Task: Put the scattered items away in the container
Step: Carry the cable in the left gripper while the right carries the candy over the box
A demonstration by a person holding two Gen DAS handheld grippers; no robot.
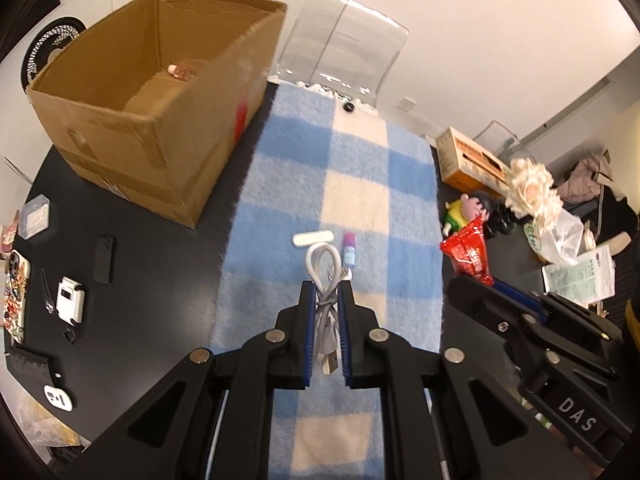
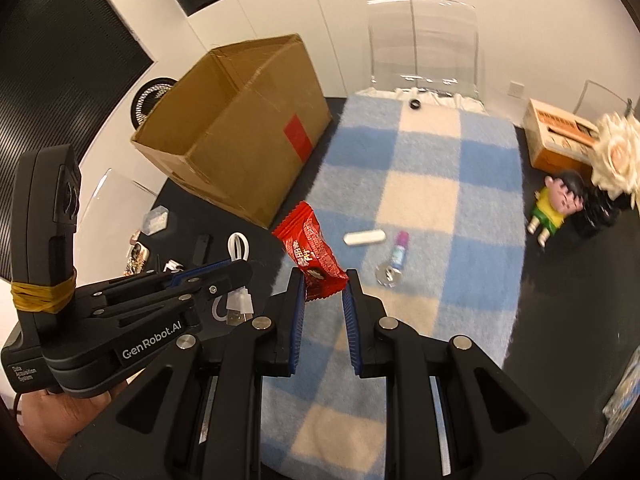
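Left wrist view showed the left hand-held gripper closed on one coiled white cable, lifted above the checked blanket. The right hand-held gripper pinched one red snack packet. One cardboard box stood on the black worktop and seemed to hold one small item already. Left on the blanket were one white oblong case, one small purple-capped tube, one metal disc and one black ring; the tidying looked roughly midway.
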